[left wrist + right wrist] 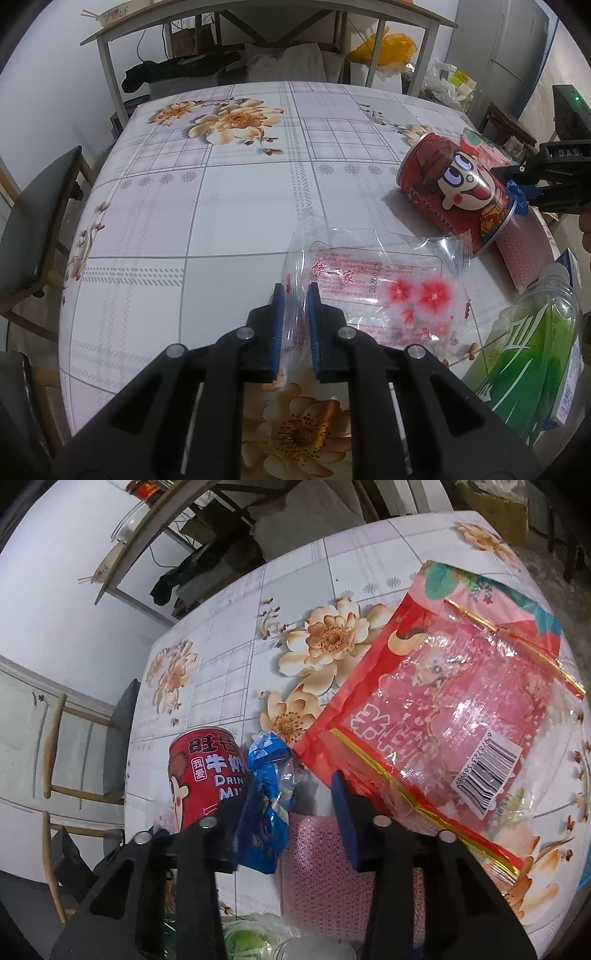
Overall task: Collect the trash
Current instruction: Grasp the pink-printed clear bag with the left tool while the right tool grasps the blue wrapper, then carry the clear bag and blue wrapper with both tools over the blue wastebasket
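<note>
Left tool [295, 295] pinches clear wrapper [373, 280]; right tool [295, 786] straddles blue wrapper [267, 775].

Green bottle [535, 350] cut off, frame edge

Left half of surface [221, 221] bare, free passage. Right side crowded: red can [454, 192], green bottle [532, 354], red packet [443, 701] close together.
</note>
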`<action>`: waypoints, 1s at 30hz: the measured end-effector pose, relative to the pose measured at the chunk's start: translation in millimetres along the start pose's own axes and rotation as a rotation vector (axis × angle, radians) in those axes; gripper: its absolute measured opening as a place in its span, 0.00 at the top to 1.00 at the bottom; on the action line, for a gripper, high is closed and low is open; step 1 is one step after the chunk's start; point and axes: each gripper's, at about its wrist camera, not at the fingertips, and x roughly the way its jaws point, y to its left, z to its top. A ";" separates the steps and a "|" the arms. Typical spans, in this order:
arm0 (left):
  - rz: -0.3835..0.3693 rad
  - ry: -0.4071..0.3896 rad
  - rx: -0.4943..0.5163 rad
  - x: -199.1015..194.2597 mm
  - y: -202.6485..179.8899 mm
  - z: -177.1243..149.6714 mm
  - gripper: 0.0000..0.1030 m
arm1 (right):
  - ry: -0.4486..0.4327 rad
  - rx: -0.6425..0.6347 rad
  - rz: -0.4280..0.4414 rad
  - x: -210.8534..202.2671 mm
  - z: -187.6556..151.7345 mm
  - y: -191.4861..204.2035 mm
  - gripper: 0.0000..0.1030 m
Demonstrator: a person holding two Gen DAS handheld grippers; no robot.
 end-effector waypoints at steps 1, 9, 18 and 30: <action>0.000 0.000 0.000 0.1 0.1 0.0 0.89 | 0.000 0.002 0.003 0.3 0.0 -0.9 0.73; 0.002 0.000 0.001 -0.3 -0.4 -0.2 0.89 | -0.028 0.018 0.045 -8.8 -1.6 -2.2 0.93; -0.004 0.010 -0.026 -2.1 4.1 4.1 0.89 | -0.089 -0.019 0.067 -34.9 -5.0 6.6 0.96; 0.002 -0.065 -0.063 -40.4 14.9 16.3 0.90 | -0.192 -0.017 0.106 -74.4 -11.7 4.7 0.96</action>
